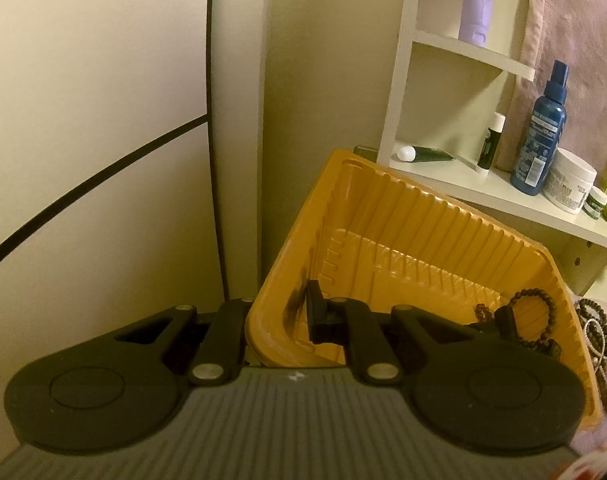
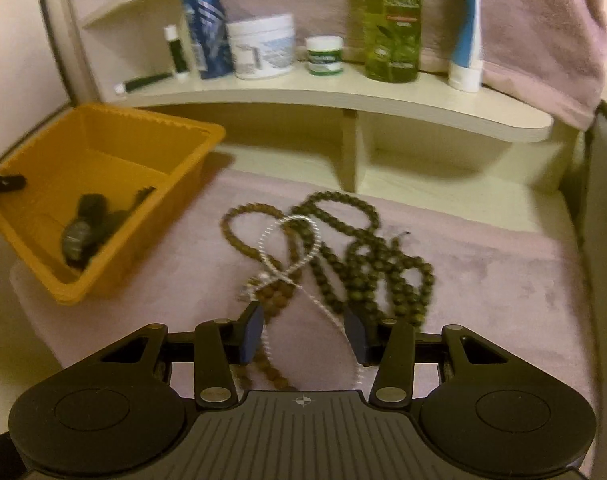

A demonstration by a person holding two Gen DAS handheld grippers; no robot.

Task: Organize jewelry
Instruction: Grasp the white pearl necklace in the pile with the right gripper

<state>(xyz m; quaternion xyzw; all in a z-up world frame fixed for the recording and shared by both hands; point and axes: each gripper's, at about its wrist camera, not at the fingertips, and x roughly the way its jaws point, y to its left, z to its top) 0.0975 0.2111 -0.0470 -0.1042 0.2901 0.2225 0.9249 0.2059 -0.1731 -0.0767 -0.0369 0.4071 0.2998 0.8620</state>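
My left gripper [image 1: 281,320] is shut on the near wall of the yellow plastic tray [image 1: 403,216], one finger inside and the other hidden outside it. Dark bead bracelets [image 1: 531,312] lie in the tray's corner. In the right wrist view the same tray [image 2: 151,136] sits tilted at the left with the bracelets [image 2: 87,228] inside. A tangle of dark green beads [image 2: 367,256], brown beads [image 2: 239,220] and a white chain [image 2: 291,248] lies on the pink cloth [image 2: 503,272]. My right gripper [image 2: 303,322] hangs open just over the tangle's near edge, gripping nothing.
A white shelf [image 2: 343,98] behind the cloth carries a blue spray bottle [image 2: 205,28], a white jar [image 2: 261,46], a small green-labelled jar [image 2: 324,56], a green bottle [image 2: 391,24] and a tube [image 2: 467,40]. A pink towel [image 2: 543,40] hangs at the right. A wall stands left of the tray.
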